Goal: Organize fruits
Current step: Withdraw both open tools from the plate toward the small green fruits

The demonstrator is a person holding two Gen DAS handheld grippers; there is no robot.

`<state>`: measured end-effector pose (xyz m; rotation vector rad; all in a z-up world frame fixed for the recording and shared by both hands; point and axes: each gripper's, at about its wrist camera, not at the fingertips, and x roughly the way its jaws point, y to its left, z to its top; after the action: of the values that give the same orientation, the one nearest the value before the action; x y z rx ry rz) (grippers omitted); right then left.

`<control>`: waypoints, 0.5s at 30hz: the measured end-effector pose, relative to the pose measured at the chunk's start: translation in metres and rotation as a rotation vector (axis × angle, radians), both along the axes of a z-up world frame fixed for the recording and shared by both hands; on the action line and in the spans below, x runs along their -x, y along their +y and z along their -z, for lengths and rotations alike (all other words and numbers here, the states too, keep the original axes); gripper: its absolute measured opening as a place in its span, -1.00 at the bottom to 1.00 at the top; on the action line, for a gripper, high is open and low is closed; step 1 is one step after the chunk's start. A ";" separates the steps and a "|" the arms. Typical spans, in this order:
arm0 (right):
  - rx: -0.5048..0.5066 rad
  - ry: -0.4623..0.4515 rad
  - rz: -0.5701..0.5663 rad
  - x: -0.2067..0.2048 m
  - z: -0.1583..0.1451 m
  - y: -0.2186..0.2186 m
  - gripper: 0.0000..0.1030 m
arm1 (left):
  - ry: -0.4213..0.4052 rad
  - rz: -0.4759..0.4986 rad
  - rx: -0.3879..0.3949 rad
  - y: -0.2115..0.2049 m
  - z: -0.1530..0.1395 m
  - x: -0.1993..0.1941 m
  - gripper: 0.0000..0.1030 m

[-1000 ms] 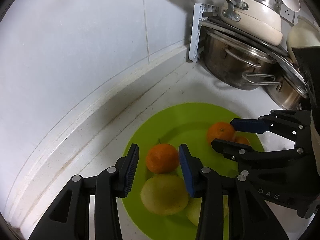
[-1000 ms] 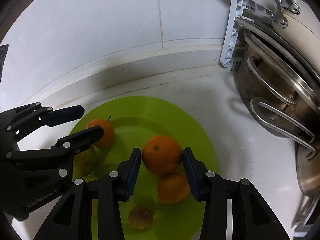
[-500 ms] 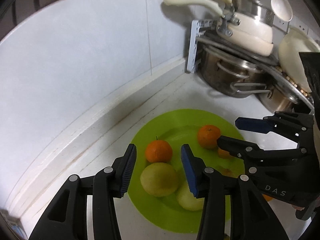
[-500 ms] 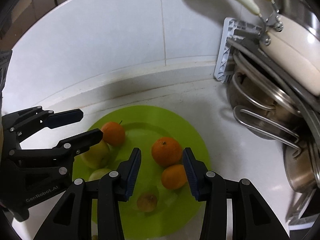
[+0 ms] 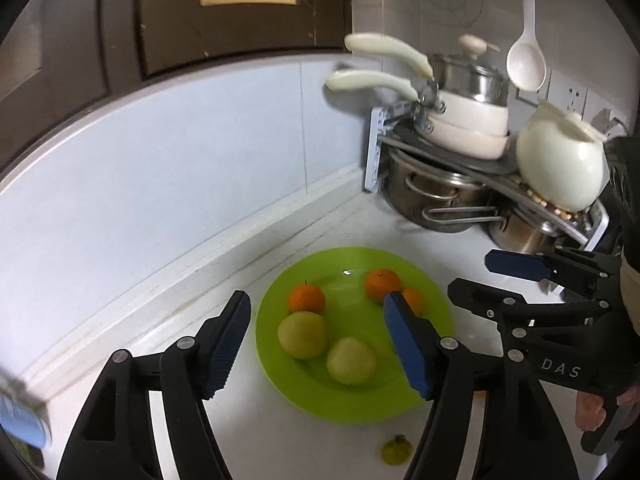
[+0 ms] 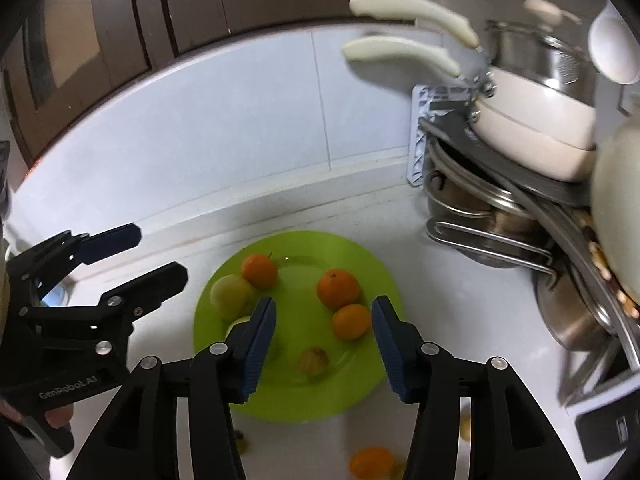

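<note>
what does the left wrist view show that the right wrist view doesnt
Only the left wrist view: a white spoon hanging on the wall, wall sockets, and the whole cream jug.

Only the right wrist view: a small brownish fruit on the plate and an orange loose on the counter.

Both: the green plate with three oranges and pale green fruit, the stacked pots, and both grippers open, holding nothing.
</note>
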<state>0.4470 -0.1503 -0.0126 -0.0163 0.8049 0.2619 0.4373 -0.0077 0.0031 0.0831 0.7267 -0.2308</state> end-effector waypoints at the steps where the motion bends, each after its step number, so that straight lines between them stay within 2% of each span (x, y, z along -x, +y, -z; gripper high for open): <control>1: -0.005 -0.008 0.004 0.003 -0.002 -0.002 0.09 | -0.004 -0.004 0.007 0.002 -0.002 0.005 0.36; 7: -0.019 -0.067 0.036 0.040 -0.016 -0.013 0.12 | -0.067 -0.011 0.008 0.003 -0.016 0.042 0.47; 9: -0.019 -0.084 0.041 0.053 -0.019 -0.015 0.19 | -0.086 -0.017 0.006 0.002 -0.019 0.055 0.53; 15: -0.011 -0.131 0.068 0.085 -0.025 -0.022 0.21 | -0.111 -0.027 -0.009 0.001 -0.020 0.083 0.60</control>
<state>0.3623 -0.1722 0.0122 0.0042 0.6722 0.1983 0.3542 -0.0068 0.0229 0.0935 0.6182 -0.1954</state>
